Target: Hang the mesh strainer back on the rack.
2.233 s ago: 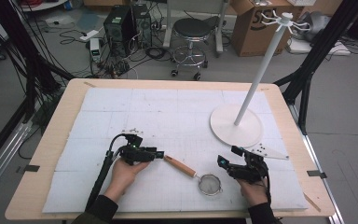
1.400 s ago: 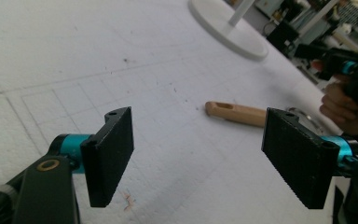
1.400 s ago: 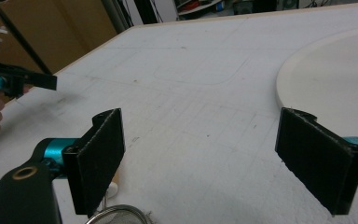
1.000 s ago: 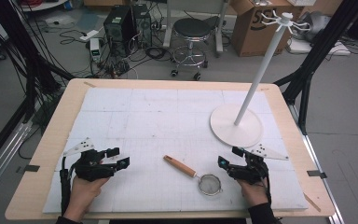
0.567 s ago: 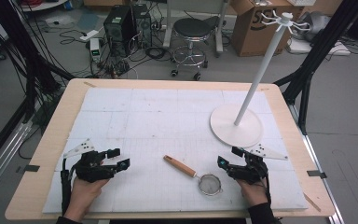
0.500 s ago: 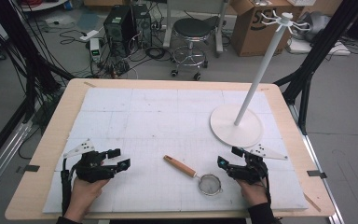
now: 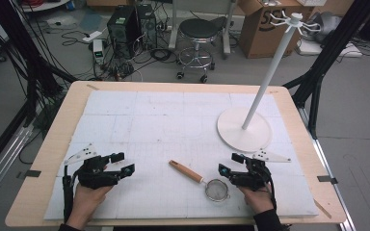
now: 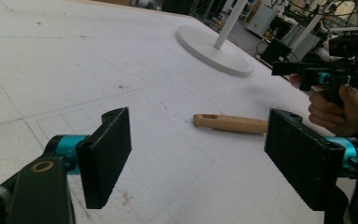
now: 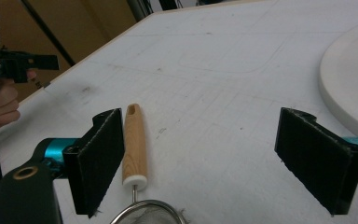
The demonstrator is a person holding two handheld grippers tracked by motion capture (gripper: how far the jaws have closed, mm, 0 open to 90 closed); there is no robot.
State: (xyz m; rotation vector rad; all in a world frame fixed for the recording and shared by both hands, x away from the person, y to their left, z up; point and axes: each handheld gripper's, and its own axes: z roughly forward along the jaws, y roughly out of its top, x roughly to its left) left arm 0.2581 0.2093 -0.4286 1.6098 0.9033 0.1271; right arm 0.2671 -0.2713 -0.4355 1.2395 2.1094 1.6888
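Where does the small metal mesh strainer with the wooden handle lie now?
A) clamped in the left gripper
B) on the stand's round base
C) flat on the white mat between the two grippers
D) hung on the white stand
C: the small metal mesh strainer with the wooden handle lies flat on the white mat, between the open left gripper and right gripper, untouched.

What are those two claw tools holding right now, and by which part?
Nothing. The left gripper and right gripper both stand open over the mat, and the strainer lies loose between them, untouched.
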